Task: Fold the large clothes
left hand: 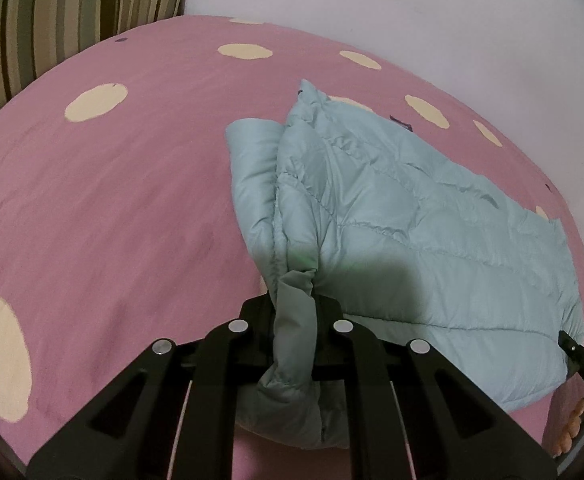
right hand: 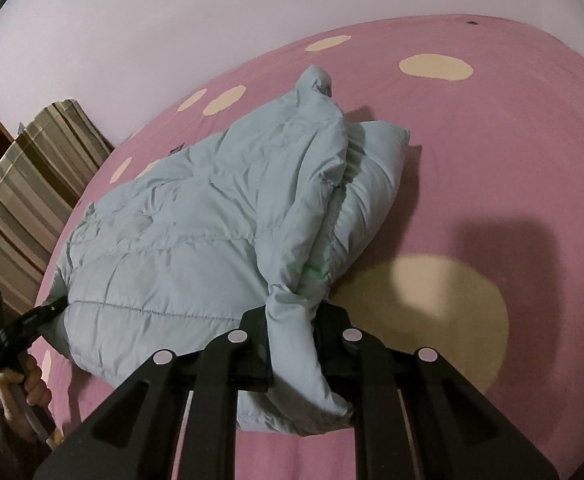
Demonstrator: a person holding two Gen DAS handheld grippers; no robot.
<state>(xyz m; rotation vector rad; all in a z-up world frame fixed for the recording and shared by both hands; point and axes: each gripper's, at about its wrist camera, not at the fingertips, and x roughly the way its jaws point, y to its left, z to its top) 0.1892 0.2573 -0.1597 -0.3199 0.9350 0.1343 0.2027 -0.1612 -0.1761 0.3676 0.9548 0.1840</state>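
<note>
Pinching the pale-blue puffer jacket (left hand: 392, 216) at two near corners, my left gripper (left hand: 294, 312) and right gripper (right hand: 292, 316) clamp fabric; it lies mid-way across the pink spotted bedsheet (left hand: 111, 200).

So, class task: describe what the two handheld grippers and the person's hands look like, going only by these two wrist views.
Both the left gripper and the right gripper are matte black, with angular linkage bars and round silver pivot pins. White lettering marks the right gripper, too small to read. The left hand is bare, above a dark sleeve cuff. No cables show.
</note>
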